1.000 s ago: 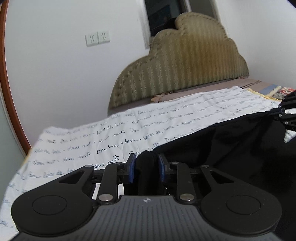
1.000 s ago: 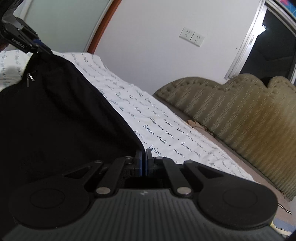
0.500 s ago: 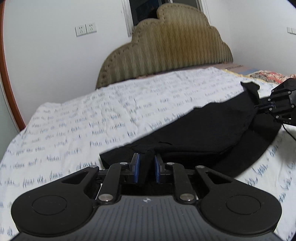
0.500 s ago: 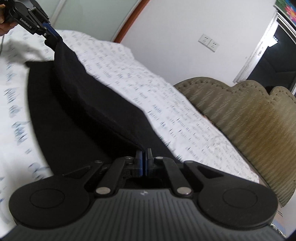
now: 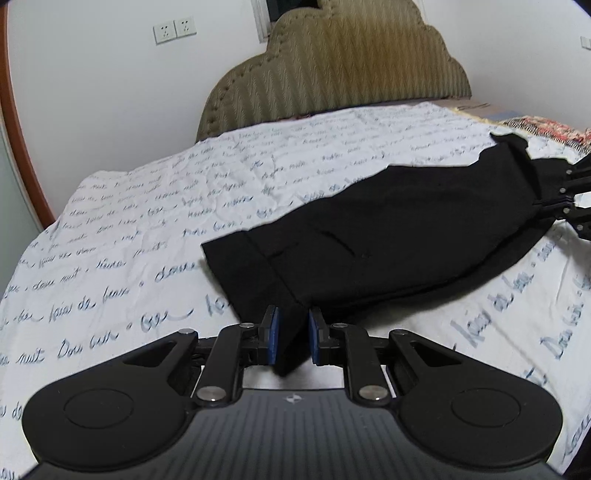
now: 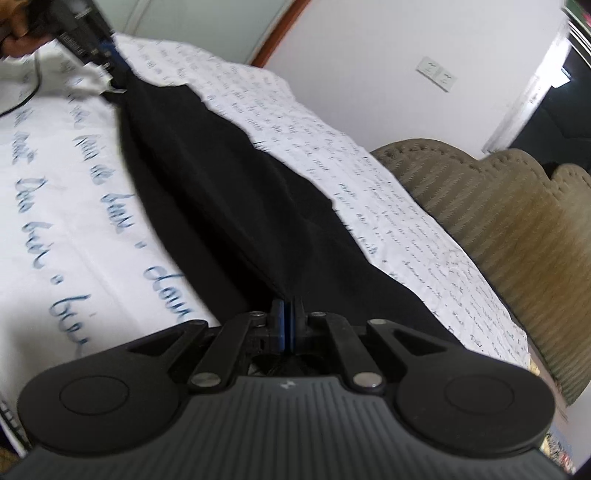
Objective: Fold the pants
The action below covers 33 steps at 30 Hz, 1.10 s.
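Note:
Black pants (image 5: 388, 229) lie folded on the white bedspread with blue script (image 5: 147, 229). My left gripper (image 5: 292, 336) has its blue pads a little apart with the waistband corner between them; the cloth hangs loose there. My right gripper (image 6: 287, 325) is shut on the other end of the pants (image 6: 229, 192). In the left wrist view the right gripper (image 5: 565, 201) holds the far right end. In the right wrist view the left gripper (image 6: 107, 59) is at the far end, top left.
An olive padded headboard (image 5: 332, 66) stands at the head of the bed against a white wall with sockets (image 5: 173, 29). A patterned cloth (image 5: 546, 127) lies at the bed's right edge. A wooden door frame (image 5: 22, 147) is on the left.
The pants have come down from hanging in the air and now lie on the bedspread. My left gripper's pads have opened slightly. The right gripper stays shut.

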Tool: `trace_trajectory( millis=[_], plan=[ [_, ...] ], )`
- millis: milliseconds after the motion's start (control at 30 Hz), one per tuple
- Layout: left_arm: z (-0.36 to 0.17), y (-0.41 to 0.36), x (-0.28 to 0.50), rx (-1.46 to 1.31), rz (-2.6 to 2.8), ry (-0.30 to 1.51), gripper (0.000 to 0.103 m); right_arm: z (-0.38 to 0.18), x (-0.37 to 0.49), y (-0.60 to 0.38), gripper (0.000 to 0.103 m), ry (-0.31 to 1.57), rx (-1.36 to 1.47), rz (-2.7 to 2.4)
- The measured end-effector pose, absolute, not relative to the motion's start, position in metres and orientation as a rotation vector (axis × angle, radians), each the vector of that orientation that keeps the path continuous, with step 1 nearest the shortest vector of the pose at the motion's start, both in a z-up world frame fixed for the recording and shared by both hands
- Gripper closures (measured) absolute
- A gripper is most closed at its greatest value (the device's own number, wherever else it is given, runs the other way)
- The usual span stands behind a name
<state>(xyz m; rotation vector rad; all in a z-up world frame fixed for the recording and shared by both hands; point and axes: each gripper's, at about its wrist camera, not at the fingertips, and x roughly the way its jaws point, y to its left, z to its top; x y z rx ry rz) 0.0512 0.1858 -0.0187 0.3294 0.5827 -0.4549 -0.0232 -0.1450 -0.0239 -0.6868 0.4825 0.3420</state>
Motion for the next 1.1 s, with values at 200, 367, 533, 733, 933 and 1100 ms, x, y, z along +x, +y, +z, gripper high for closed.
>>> trace_trajectory(
  millis=[200, 367, 533, 733, 933, 1100],
  plan=[
    [-0.008, 0.191, 0.045, 0.359, -0.408, 0.603, 0.086, -0.04, -0.025, -0.139, 0.098, 0.51, -0.714, 0.362],
    [0.028, 0.174, 0.043, 0.304, -0.42, 0.559, 0.086, -0.037, -0.026, -0.14, 0.094, 0.51, -0.662, 0.361],
    [0.039, 0.087, 0.046, 0.327, -0.571, 0.493, 0.047, -0.014, -0.035, -0.167, 0.092, 0.473, -0.456, 0.358],
    [0.013, -0.054, 0.042, 0.411, -0.662, 0.415, 0.025, -0.015, -0.006, -0.196, 0.091, 0.528, -0.281, 0.231],
    [-0.02, -0.109, 0.034, 0.437, -0.711, 0.481, 0.025, -0.019, -0.018, -0.214, 0.089, 0.586, -0.23, 0.221],
    [-0.039, -0.105, 0.029, 0.396, -0.738, 0.55, 0.025, -0.002, -0.022, -0.245, 0.084, 0.476, -0.176, 0.001]
  ],
)
